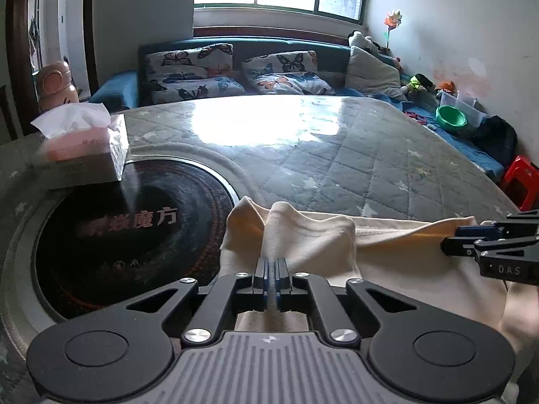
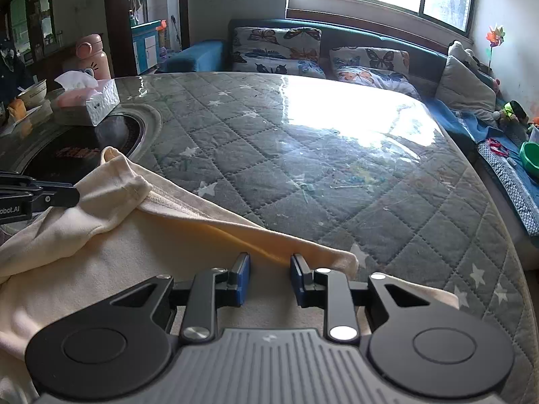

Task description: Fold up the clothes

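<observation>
Cream garment (image 1: 313, 235) gripped on the counter (image 1: 337, 155)
Left tool (image 1: 271, 266) clenched a fold; right tool (image 2: 269, 279), at 3 o'clock, stood released over the hem

From my remote station I counted one cream garment (image 2: 101, 252), two grippers working it, the left gripper (image 1: 271, 271) and the right gripper (image 2: 270, 277), and one quilted table (image 2: 303, 168) with a single round cooktop (image 1: 134, 229) set into it. There were two butterfly pillows (image 1: 192, 70) (image 1: 286, 74) and one plain grey cushion (image 1: 372, 70) on one blue sofa (image 1: 111, 92). I also made out one tissue box (image 1: 97, 148), one pink bottle (image 2: 92, 55), one green bowl (image 1: 451, 116), one red stool (image 1: 520, 181) and one pinwheel (image 1: 393, 20).
</observation>
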The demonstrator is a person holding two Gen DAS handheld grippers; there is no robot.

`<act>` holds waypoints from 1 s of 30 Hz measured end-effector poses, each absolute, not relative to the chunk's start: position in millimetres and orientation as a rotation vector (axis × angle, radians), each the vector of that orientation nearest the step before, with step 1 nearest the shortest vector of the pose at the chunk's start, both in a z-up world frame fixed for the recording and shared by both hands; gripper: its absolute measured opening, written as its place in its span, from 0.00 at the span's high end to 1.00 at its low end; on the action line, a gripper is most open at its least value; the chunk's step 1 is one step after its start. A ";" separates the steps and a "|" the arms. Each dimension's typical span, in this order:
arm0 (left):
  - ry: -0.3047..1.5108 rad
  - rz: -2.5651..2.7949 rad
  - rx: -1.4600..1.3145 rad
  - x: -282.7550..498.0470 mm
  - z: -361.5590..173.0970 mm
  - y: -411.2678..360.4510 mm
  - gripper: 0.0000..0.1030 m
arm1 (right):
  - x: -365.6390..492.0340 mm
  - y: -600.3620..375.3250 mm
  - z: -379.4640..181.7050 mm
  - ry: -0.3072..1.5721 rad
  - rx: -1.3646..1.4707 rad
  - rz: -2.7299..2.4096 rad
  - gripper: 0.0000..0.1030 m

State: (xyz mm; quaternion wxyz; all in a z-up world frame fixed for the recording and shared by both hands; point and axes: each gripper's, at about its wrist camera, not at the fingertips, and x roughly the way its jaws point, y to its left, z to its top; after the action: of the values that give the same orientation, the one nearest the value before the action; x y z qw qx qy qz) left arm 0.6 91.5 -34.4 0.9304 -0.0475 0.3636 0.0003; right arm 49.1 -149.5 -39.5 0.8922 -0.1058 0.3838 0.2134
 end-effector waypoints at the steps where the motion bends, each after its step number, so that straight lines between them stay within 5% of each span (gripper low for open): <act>1: 0.752 0.005 -0.103 2.0 -35.3 91.4 0.84 | 49.2 -149.9 -39.7 0.796 -0.219 0.442 0.74; 3: 0.751 0.029 -0.083 3.3 -37.3 90.5 0.72 | 49.4 -150.5 -39.9 0.796 -0.218 0.441 0.72; 8: 0.754 -0.006 -0.071 5.2 -41.7 88.2 0.92 | 50.7 -150.6 -40.2 0.795 -0.216 0.439 0.71; 12: 0.715 0.055 -0.107 -5.9 -31.3 107.4 0.99 | 50.9 -151.2 -40.4 0.795 -0.215 0.436 0.68; 23: 0.684 0.210 -0.176 -53.2 -7.8 176.2 0.99 | 51.2 -148.8 -41.1 0.788 -0.223 0.421 0.58; 25: 0.707 0.144 -0.151 -47.0 -13.3 159.0 0.94 | 50.3 -147.2 -40.8 0.788 -0.225 0.416 0.58; 30: 0.737 0.048 -0.101 -23.2 -24.4 117.5 0.59 | 41.7 -143.3 -32.9 0.774 -0.225 0.429 0.54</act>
State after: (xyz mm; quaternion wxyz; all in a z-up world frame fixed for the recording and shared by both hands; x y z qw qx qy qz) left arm -23.2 117.5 -24.4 0.9313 -0.0493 0.3602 0.0232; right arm 41.7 -143.3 -32.9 0.8976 -0.1088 0.3737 0.2072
